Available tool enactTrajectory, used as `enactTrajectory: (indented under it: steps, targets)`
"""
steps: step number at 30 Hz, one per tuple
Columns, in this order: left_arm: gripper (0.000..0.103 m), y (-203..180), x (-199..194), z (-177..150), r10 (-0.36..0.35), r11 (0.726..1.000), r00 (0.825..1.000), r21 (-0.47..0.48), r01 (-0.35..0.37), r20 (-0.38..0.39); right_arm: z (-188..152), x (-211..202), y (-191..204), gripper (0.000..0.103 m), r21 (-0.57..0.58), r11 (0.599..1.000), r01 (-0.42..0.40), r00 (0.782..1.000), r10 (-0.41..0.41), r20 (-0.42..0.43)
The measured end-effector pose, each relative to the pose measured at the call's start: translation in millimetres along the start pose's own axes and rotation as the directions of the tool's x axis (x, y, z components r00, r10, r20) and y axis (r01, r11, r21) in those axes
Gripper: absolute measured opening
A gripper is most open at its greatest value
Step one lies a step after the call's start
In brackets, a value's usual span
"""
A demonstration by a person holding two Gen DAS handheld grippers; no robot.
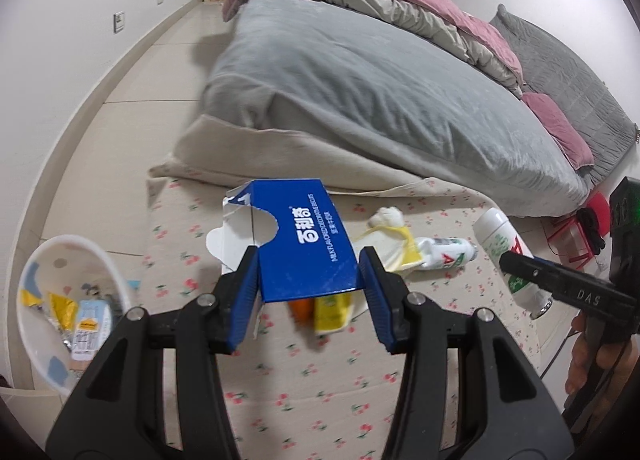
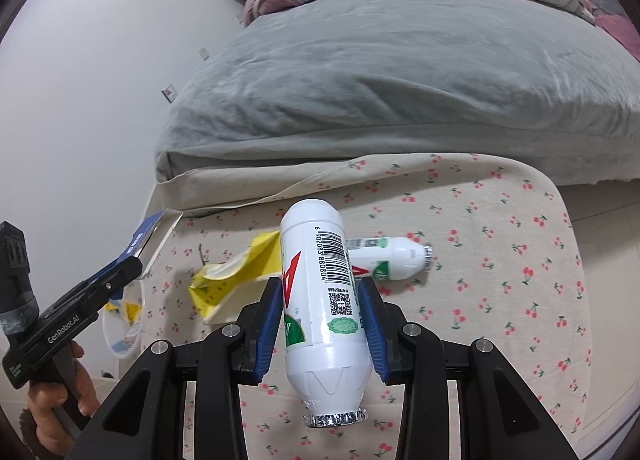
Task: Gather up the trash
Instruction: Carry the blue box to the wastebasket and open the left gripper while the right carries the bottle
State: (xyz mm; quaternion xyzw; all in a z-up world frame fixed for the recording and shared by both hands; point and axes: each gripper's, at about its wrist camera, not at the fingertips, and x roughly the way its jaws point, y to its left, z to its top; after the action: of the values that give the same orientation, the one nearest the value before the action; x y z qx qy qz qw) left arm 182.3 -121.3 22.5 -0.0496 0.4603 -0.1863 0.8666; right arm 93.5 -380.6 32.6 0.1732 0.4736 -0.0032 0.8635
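The left gripper (image 1: 308,288) clamps a torn blue carton (image 1: 298,244) above the cherry-print mat (image 1: 320,400). The right gripper (image 2: 320,324) grips a white drink bottle (image 2: 320,300), foil-capped mouth toward the camera; another bottle (image 2: 394,256) lies beyond.

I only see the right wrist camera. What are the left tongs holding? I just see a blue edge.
Observer: The left tongs are shut on a blue carton with white lettering on top, torn open at its far end.
Child: Is anything hiding by the yellow wrapper?
Observer: A crumpled white wad, maybe tissue, lies at the far end of the yellow wrapper.
Child: What's in the bin?
Observer: The white bin holds yellow wrappers and a labelled packet.
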Motion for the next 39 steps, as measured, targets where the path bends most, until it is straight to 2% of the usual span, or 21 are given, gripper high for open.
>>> enactTrajectory:
  steps: [21, 33, 39]
  targets:
    - [0.052, 94.8, -35.5, -32.7, 0.084, 0.990, 0.997, -0.113, -0.083, -0.001, -15.6, 34.4, 107.7, 0.039, -0.149, 0.986, -0.078, 0.996, 0.070, -0.059]
    - [0.052, 148.6, -50.0, -51.6, 0.125, 0.976, 0.992, -0.179, -0.126, -0.018, -29.0, 62.9, 161.0, 0.039, -0.218, 0.971, -0.099, 0.991, 0.077, -0.109]
    - [0.052, 178.9, -50.2, -59.9, 0.132, 0.963, 0.990, -0.232, -0.140, -0.051, -36.0, 80.7, 191.4, 0.039, -0.259, 0.959, -0.114, 0.987, 0.080, -0.139]
